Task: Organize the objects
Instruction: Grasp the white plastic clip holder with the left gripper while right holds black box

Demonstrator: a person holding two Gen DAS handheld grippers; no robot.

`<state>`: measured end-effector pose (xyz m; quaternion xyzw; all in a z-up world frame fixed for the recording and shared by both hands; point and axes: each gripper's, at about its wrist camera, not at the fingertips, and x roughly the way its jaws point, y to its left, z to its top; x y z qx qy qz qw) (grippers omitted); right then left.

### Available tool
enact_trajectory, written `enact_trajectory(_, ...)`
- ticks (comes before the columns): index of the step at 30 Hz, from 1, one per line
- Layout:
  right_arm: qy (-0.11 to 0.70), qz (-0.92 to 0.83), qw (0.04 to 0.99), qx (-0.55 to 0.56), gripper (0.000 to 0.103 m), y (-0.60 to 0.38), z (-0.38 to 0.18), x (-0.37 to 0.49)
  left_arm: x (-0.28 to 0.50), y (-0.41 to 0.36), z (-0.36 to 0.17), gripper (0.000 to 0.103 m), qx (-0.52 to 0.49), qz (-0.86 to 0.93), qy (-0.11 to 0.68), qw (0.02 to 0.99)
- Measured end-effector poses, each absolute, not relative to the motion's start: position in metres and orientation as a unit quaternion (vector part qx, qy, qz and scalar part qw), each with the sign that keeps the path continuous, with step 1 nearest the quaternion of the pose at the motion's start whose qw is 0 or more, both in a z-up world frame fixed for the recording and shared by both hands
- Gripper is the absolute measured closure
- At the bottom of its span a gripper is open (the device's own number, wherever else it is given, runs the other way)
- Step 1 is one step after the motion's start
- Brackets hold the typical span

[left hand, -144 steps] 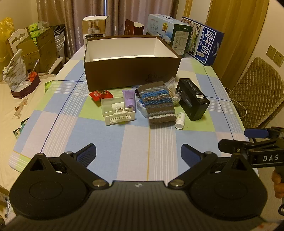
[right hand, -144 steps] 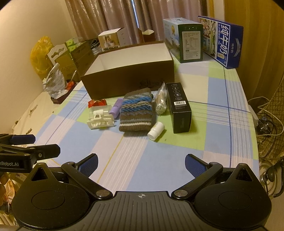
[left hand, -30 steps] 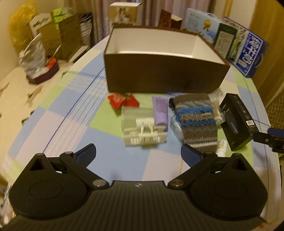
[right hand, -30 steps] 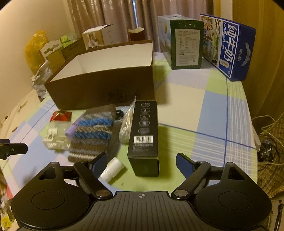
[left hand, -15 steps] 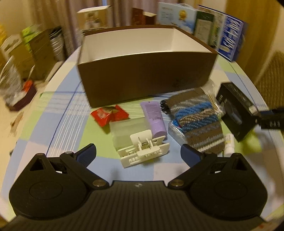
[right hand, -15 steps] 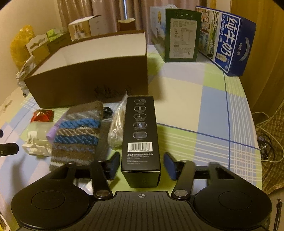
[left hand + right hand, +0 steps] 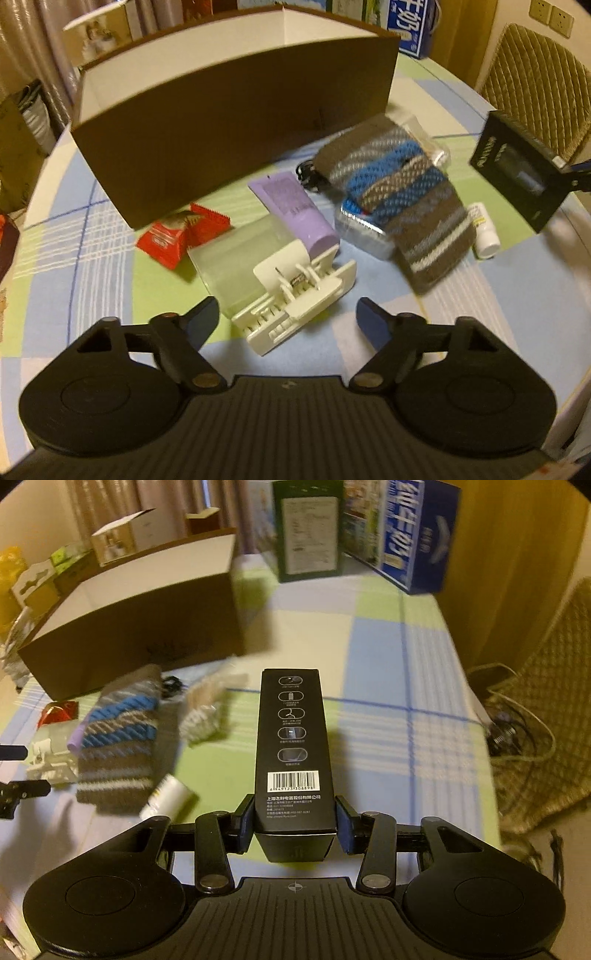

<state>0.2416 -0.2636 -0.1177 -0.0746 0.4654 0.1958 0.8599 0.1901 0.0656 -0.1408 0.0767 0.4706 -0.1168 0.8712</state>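
Black carton (image 7: pixel 293 746), clamped at its near end between the closed fingers of the right tool (image 7: pixel 294 821), points its long axis straight ahead, lifted off the counter (image 7: pixel 388 686). Brown open box (image 7: pixel 129 605) lies ahead and to the carton's left, so I judge a leftward swing is needed. Left tool (image 7: pixel 286 321) gapes wide, empty, just short of the white clip case (image 7: pixel 295 291).

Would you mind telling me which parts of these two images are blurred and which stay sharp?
Right wrist view: the black box in the right gripper is sharp; the table behind smears. Left wrist view: the black box is blurred, the white clip holder clearer.
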Motion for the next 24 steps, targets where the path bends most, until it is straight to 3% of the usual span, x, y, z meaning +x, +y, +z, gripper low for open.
enact_trajectory(10, 0.480, 0.182, 0.855, -0.074, 0.062, -0.286, -0.109, 0.215, 0.180, 0.058, -0.150, 0.061, 0.003, -0.110, 0.508, 0.855)
enact_trajectory(15, 0.485, 0.180, 0.853, -0.067, 0.062, -0.295, -0.109, 0.211, 0.165, 0.039, -0.148, 0.059, -0.003, -0.114, 0.516, 0.849)
enact_trajectory(19, 0.483, 0.179, 0.855, -0.063, 0.062, -0.300, -0.107, 0.211, 0.173, 0.036, -0.138, 0.050, 0.025, -0.111, 0.506, 0.855)
enact_trajectory(24, 0.483, 0.178, 0.856, -0.056, 0.061, -0.302, -0.107, 0.211, 0.192, 0.028, -0.131, 0.048, 0.071, -0.122, 0.496, 0.857)
